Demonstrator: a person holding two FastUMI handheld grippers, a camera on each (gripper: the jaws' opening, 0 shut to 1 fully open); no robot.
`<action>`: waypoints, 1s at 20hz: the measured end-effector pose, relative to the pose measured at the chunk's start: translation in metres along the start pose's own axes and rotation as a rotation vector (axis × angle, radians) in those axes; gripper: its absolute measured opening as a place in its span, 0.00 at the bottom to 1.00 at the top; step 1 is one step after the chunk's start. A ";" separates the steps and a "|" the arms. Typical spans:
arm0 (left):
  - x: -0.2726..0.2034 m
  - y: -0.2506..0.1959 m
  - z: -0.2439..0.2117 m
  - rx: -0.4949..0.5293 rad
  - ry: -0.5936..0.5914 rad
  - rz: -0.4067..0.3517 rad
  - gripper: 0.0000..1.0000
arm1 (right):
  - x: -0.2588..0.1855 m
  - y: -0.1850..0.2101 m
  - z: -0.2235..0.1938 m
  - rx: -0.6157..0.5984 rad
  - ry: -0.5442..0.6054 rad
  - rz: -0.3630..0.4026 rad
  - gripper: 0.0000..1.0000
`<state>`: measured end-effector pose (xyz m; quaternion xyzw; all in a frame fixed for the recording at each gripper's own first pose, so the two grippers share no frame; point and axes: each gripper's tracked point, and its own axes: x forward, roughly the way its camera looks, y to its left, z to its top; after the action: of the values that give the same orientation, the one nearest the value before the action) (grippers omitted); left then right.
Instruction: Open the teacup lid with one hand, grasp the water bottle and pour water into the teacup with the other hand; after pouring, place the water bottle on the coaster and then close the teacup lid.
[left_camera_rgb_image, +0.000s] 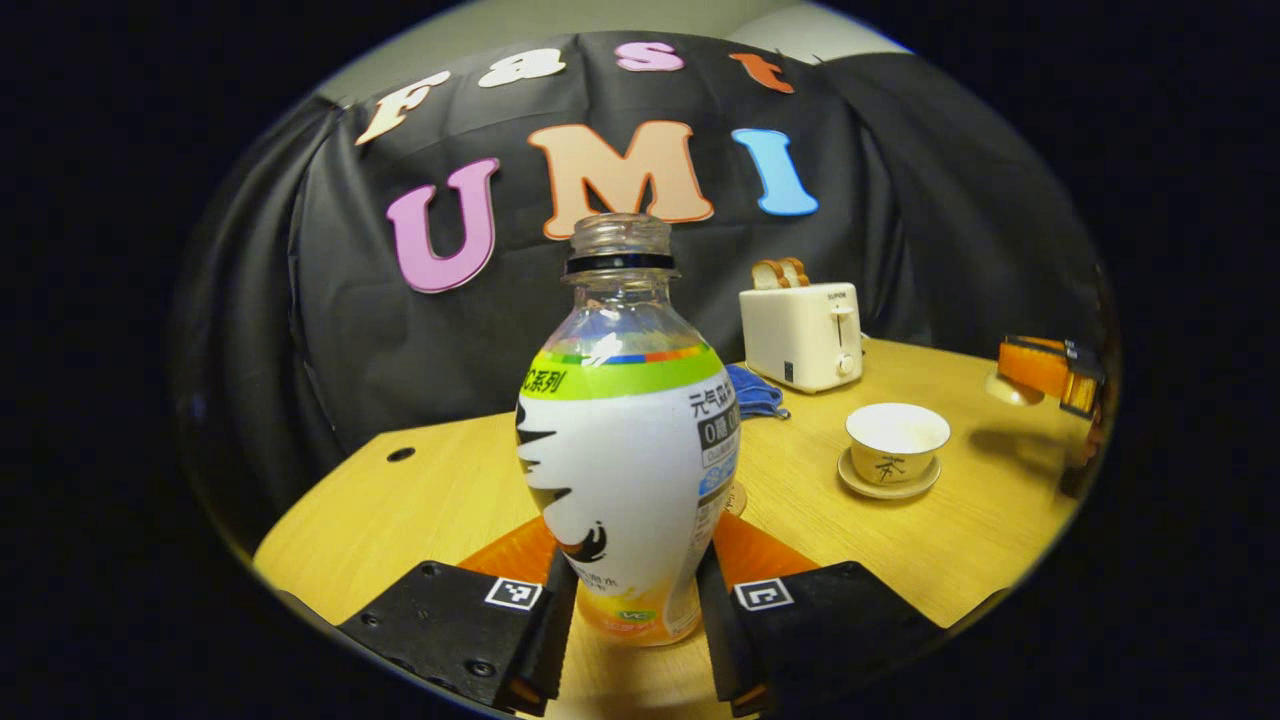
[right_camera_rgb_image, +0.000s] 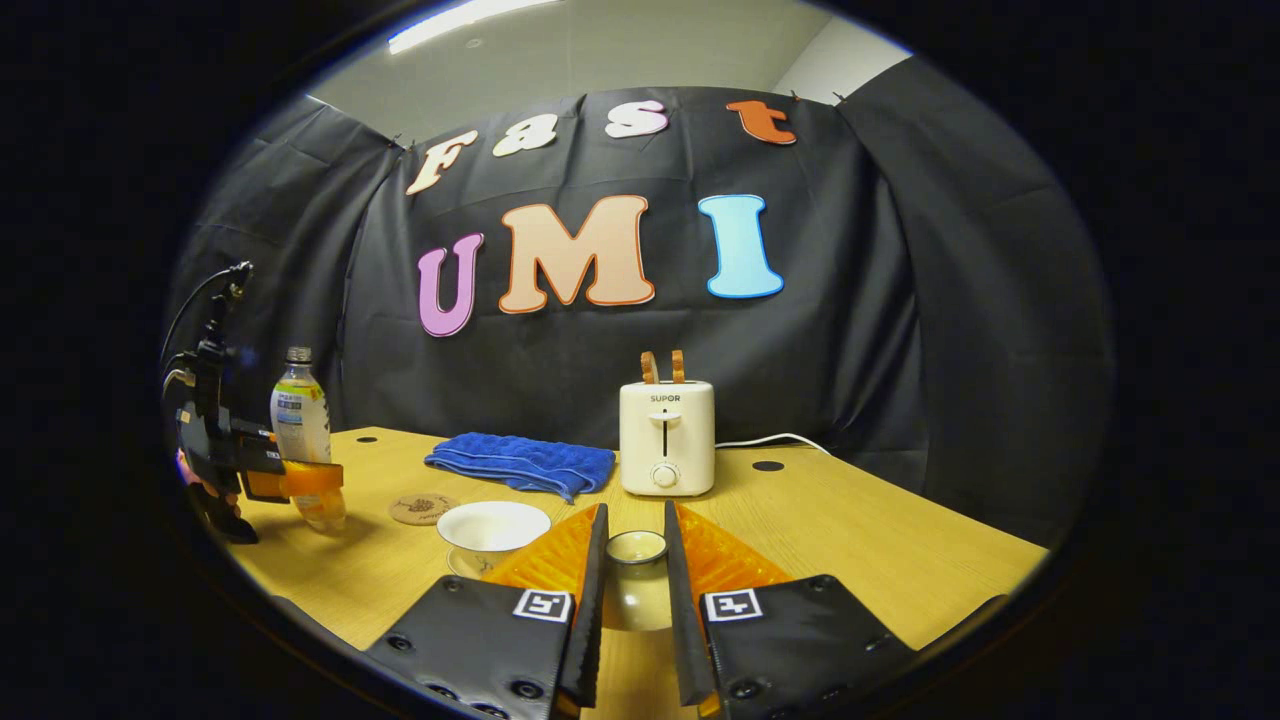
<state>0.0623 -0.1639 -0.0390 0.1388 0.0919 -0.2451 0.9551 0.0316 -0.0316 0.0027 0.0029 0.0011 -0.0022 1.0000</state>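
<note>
We've got the left tongs (left_camera_rgb_image: 632, 610) clamped on the water bottle (left_camera_rgb_image: 628, 440), right tongs (right_camera_rgb_image: 634, 590) pinching the teacup lid (right_camera_rgb_image: 636, 548), open teacup (right_camera_rgb_image: 493, 527) just left of them.

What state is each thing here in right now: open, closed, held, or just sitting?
water bottle: uncapped, upright, clamped by the left gripper
teacup: uncovered, on its saucer
lid: off the cup, held by the right gripper
coaster: bare
toaster: bread sticking up
blue cloth: folded
</note>
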 end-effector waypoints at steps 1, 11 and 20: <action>0.000 -0.001 0.002 0.046 0.016 0.007 0.54 | 0.000 -0.003 0.001 0.000 0.000 -0.006 0.34; 0.034 0.017 0.040 0.618 0.115 0.145 0.52 | 0.002 -0.039 0.001 -0.003 -0.002 -0.079 0.33; 0.047 -0.016 0.009 1.102 0.259 0.060 0.52 | 0.002 -0.056 0.001 -0.005 -0.005 -0.114 0.34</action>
<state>0.0962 -0.2006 -0.0452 0.6485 0.0630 -0.2104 0.7288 0.0336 -0.0878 0.0031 0.0002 -0.0013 -0.0592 0.9982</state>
